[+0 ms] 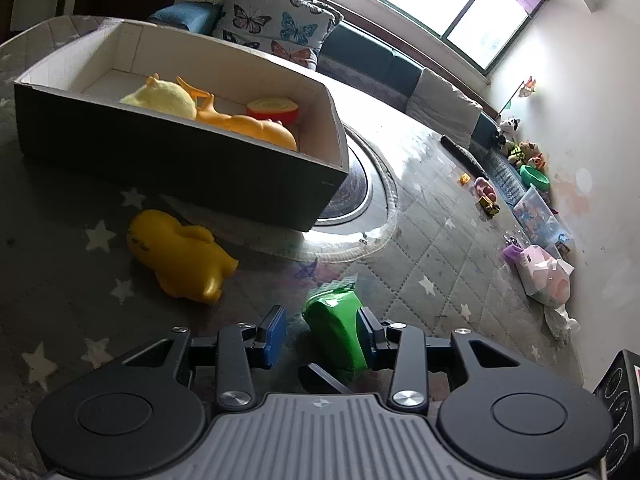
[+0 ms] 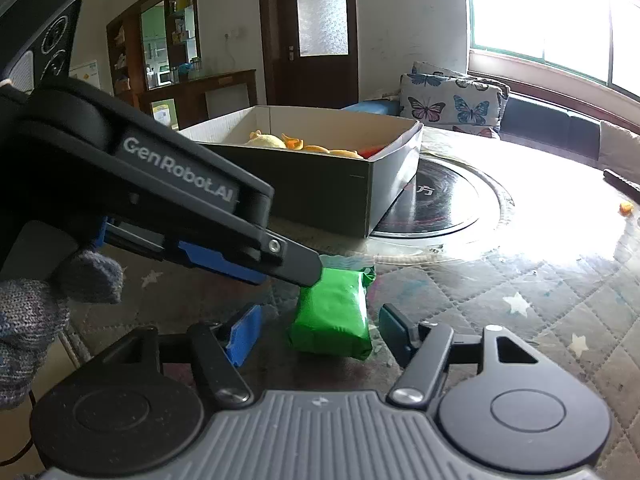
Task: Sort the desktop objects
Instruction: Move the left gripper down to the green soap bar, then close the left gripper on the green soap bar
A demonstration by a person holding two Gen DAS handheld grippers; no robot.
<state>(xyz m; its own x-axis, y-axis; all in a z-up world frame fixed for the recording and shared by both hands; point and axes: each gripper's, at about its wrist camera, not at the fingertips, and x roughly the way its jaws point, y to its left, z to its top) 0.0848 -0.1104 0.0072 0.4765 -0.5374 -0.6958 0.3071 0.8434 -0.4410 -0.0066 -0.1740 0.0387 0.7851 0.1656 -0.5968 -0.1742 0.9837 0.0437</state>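
Note:
A green wrapped packet (image 1: 340, 326) lies on the quilted table cover, between the jaws of my open left gripper (image 1: 322, 330); its right side touches the right pad. The packet (image 2: 334, 316) also lies between the jaws of my open right gripper (image 2: 316, 330), apart from both pads. The left gripper's finger (image 2: 296, 264) reaches in over the packet's far end. A yellow rubber duck (image 1: 178, 256) lies on the cover to the left. A dark box (image 1: 180, 164) with a white inside holds a pale yellow toy (image 1: 162, 98), an orange toy (image 1: 248, 122) and a red-and-yellow piece (image 1: 274, 110).
A round glass turntable (image 2: 440, 204) sits under the box's right end. A black remote (image 1: 464, 156) and small toys (image 1: 486, 196) lie at the far table edge. A butterfly pillow (image 2: 452, 100) rests on the bench behind. My gloved hand (image 2: 36, 320) is at lower left.

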